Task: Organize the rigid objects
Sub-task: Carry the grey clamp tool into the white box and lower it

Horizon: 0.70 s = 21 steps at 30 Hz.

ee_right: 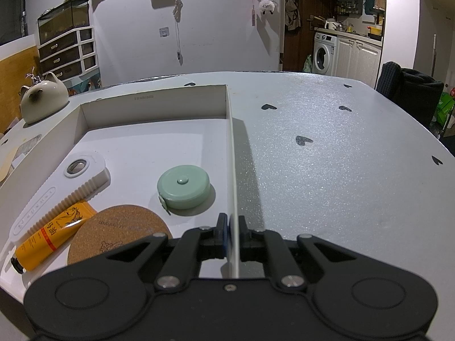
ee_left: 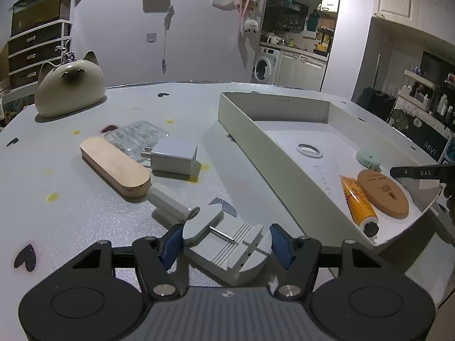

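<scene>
already in the box: the white cardboard box holds four things: a mint tape measure mid-frame in the right wrist view, a round cork coaster lower left of it, an orange tube partly under the coaster's edge, and a white flat tool with a ring hole at the left.
still on the bench: in the left wrist view, left of centre on the bench, lie a wooden oval block, a white charger cube, a clear plastic case behind both, and a white cylinder just beside the block's near end.
in hand now: a white grooved block with a metal pin sits low centre between the left tongs; they stand about half open with blue pads on either side. whether the pads press it i cannot tell.
box hold: the right tongs are closed on the box's thin right wall, low in the frame, steadying it by my reading.
not part of the sort, likely: the ceramic cat figure at upper left.
progress: roughly halfway; four in, five out.
left to do: carry the grooved block into the box, then the other four.
</scene>
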Tool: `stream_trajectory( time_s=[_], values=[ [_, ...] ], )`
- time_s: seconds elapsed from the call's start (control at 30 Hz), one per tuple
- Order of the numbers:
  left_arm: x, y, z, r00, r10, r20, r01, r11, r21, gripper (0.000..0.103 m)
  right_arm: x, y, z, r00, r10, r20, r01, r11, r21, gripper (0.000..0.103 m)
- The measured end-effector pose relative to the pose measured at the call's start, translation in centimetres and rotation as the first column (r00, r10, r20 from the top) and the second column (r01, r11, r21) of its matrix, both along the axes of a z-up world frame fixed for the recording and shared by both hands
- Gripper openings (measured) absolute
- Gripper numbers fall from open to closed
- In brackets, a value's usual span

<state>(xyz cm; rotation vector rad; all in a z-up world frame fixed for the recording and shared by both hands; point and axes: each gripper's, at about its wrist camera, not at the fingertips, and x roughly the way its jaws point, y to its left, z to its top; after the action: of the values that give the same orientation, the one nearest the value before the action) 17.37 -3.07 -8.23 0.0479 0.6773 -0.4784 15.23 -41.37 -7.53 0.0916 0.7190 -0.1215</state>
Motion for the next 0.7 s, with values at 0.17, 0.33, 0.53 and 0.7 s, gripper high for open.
stream_trajectory(
  time_s=[0.17, 0.33, 0.53, 0.7],
  values=[
    [-0.4, 0.3, 0.4, 1.000, -0.004, 0.023, 0.005, 1.000, -0.012, 0.065, 0.0, 0.0, 0.0, 1.000, 0.000, -0.001, 0.000, 1.000, -0.001, 0.008],
    [-0.7, 0.5, 1.1, 0.999, -0.008, 0.050, 0.009, 1.000, -0.023, 0.065, 0.0, 0.0, 0.0, 1.000, 0.000, 0.000, 0.000, 1.000, 0.000, 0.008],
    [-0.4, -0.5, 3.5, 0.990, -0.034, 0.134, 0.040, 0.998, -0.039, 0.065, 0.0, 0.0, 0.0, 1.000, 0.001, -0.001, -0.001, 1.000, -0.001, 0.008],
    [0.5, -3.2, 6.1, 0.972, -0.112, 0.206, 0.123, 0.991, -0.045, 0.065, 0.0, 0.0, 0.0, 1.000, 0.002, -0.002, -0.002, 1.000, -0.002, 0.008]
  ],
)
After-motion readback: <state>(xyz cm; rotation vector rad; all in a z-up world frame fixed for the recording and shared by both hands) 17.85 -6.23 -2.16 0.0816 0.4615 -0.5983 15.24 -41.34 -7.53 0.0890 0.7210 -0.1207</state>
